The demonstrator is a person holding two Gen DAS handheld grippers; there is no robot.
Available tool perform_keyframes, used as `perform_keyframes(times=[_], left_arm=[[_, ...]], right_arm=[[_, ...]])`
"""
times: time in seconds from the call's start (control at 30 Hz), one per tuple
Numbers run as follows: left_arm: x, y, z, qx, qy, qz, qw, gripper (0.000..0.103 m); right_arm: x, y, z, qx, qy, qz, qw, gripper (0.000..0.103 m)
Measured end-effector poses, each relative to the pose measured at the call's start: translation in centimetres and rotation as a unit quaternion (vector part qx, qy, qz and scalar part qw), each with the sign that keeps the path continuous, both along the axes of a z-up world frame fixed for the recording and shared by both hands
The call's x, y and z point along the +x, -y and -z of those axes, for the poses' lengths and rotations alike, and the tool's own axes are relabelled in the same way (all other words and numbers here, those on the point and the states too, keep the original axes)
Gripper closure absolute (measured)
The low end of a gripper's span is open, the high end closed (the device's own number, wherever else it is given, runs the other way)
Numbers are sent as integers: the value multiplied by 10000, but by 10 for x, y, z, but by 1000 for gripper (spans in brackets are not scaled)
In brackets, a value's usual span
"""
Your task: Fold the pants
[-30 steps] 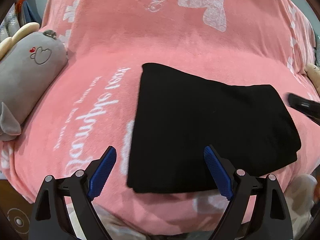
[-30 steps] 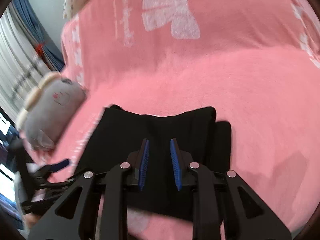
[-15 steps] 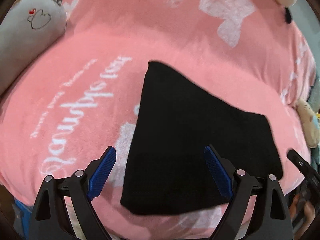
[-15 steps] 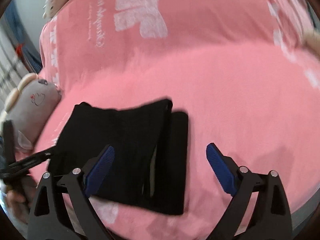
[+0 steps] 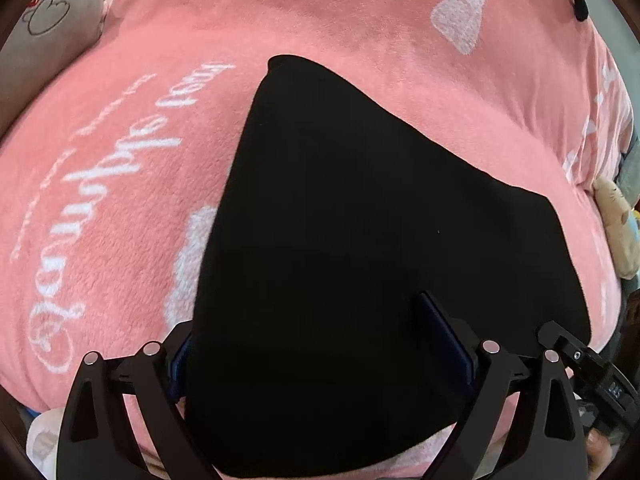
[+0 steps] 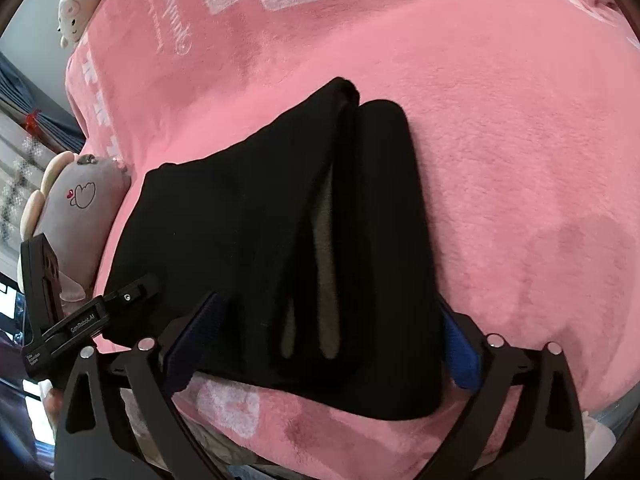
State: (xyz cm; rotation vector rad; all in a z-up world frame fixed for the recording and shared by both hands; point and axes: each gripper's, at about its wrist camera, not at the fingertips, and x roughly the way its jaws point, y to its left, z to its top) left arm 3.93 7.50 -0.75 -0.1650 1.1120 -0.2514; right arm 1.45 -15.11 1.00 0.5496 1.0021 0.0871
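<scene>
Pants (image 6: 256,240) lay folded between both tools. Right tool (image 6: 320,344) had just let go, jaws opening wide; left tool (image 5: 316,356) opening too, gripping nothing

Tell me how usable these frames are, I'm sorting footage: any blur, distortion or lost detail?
Left wrist view: sharp, strong fisheye bulge, black folded pants read as a flat shape without fold detail. Right wrist view: also sharp and bulged, pants show layered edges; soft shadow on the pink blanket at right.
</scene>
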Motion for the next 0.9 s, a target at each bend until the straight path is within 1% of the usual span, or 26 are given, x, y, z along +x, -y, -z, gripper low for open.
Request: perform_keyframes(times=[0.03,0.07,0.23,0.6,0.8,0.9], left_arm=[[1,0,0,6,8,-25,10000,9],[3,1,0,-30,-2,-21,10000,5],[10,6,2,150,51,-52,9999,5],[17,12,5,158,158,-106,9997,5],[25,17,8,181,319,-281,9989,5],[26,16,8,129,391,-316,9987,5]], right_arm=[[1,-1,1,-11,17,-7,10000,5],[2,-3,1,-49,36,-3,10000,5],[9,-5,2,-123,80,15,9999,5],[26,-6,5,-160,237,40,9996,5],[33,-2,8,-144,332,16,9993,5],[34,-1,8,-82,366,40,9993,5]])
